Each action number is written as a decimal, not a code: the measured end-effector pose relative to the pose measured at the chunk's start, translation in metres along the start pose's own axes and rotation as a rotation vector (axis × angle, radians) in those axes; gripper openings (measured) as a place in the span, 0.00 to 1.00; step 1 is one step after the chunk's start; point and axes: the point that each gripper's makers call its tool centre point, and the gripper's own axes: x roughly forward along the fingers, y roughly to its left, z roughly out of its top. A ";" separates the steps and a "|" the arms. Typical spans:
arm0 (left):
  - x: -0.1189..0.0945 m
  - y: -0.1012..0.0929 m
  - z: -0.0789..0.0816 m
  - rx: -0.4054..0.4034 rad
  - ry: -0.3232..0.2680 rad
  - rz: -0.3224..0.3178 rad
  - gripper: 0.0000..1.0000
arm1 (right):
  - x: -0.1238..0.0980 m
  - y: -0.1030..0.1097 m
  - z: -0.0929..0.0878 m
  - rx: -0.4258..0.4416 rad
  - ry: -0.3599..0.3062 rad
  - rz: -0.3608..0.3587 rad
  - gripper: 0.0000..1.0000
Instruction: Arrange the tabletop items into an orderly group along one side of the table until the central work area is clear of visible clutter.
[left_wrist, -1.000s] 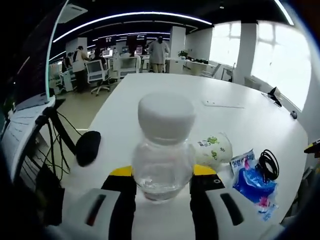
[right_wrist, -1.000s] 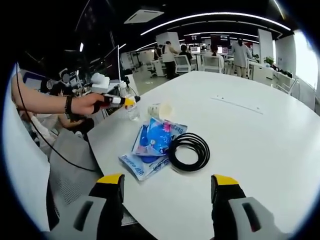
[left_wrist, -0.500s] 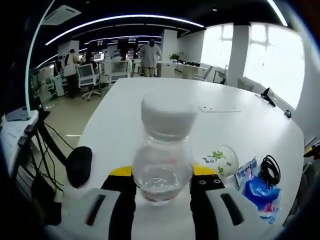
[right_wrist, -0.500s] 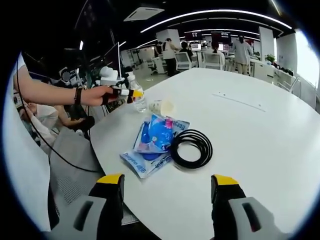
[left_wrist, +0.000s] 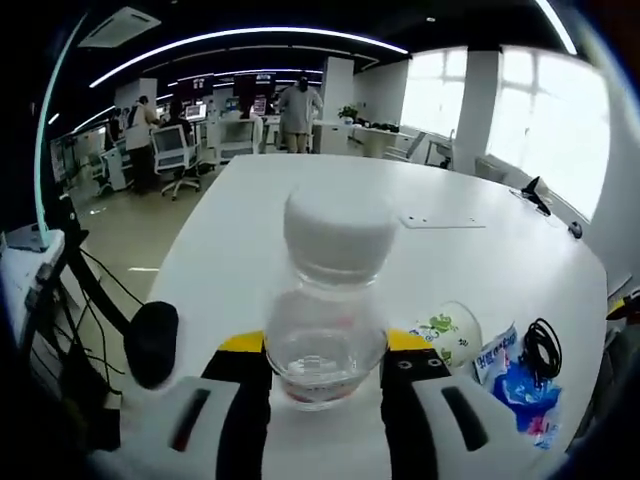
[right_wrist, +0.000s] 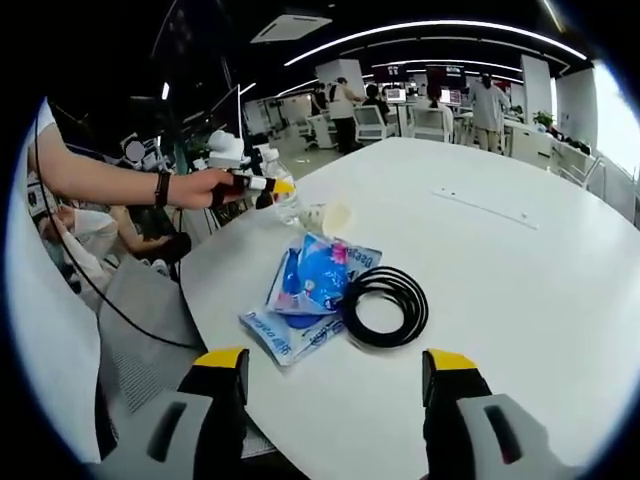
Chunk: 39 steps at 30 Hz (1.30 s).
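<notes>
Clear plastic, white-capped, the bottle sits pinched between the jaws of the left claw at lower centre of the left gripper view; in the right gripper view it shows small at upper left, near the bench edge. Whether its base touches the bench cannot be told.

To finish this step well, the bottle should probably go down upright just beside the cup, close to the edge, and the jaws should part only once the base rests flat, since a round, nearly empty bottle tips easily. The withdrawal should run straight back so as not to nudge the cup.

The right claw is spread and holds nothing, hovering at the bottom of its frame over bare bench, near the packets and cable.

Counted: one bottle, one cup lying on its side, one black coiled cable, and what looks like two blue packets stacked, though the number is uncertain.
</notes>
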 end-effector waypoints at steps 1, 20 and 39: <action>0.000 0.000 0.000 -0.003 0.001 -0.001 0.42 | 0.000 0.000 0.000 0.000 0.000 0.000 0.72; -0.029 -0.003 0.005 0.026 -0.026 -0.040 0.48 | 0.005 0.005 0.005 0.001 -0.015 0.013 0.72; -0.079 -0.009 -0.035 -0.004 -0.007 -0.022 0.52 | 0.007 0.007 0.002 0.004 -0.032 0.021 0.72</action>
